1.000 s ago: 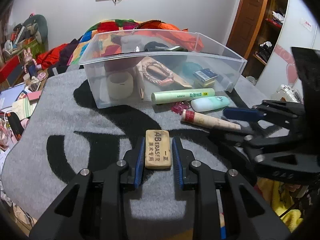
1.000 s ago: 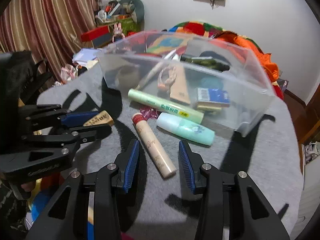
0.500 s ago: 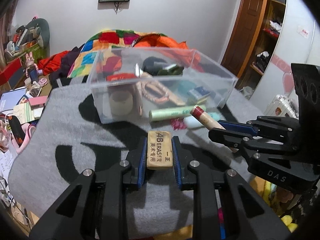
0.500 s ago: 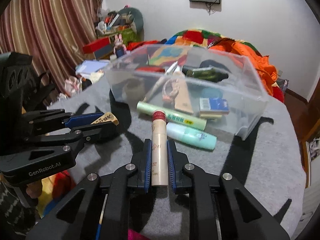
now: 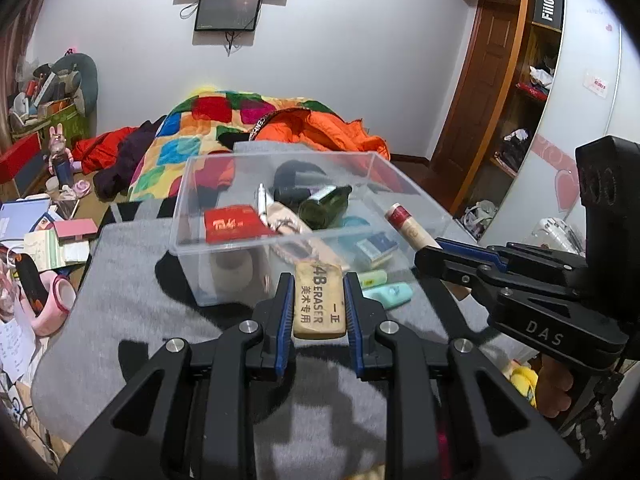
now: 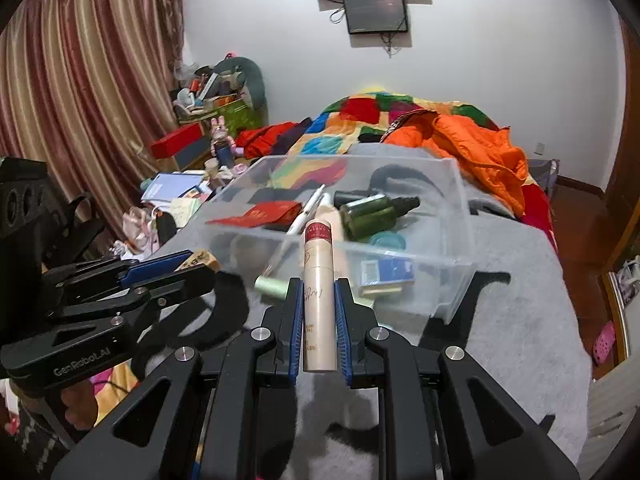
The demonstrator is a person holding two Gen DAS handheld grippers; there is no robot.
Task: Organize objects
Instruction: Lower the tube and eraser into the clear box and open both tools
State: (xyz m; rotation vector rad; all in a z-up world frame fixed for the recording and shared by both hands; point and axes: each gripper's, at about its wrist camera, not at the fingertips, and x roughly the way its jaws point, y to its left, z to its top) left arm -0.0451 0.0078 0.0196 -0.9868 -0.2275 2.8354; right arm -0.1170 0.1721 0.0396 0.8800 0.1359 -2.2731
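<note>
Left wrist view: left gripper (image 5: 318, 312) clamped on 4B eraser (image 5: 319, 301), held above grey blanket (image 5: 132, 304). Right gripper (image 6: 319, 322) pinches beige tube (image 6: 318, 296), red cap pointing far. Clear plastic bin (image 5: 224, 248) just beyond, holding green bottle (image 6: 376, 211) and red packet (image 5: 234, 225). Farther: patchwork quilt (image 5: 188, 136), orange jacket (image 6: 472, 148), striped curtains (image 6: 80, 88) left, wall screens (image 6: 376, 12).
</note>
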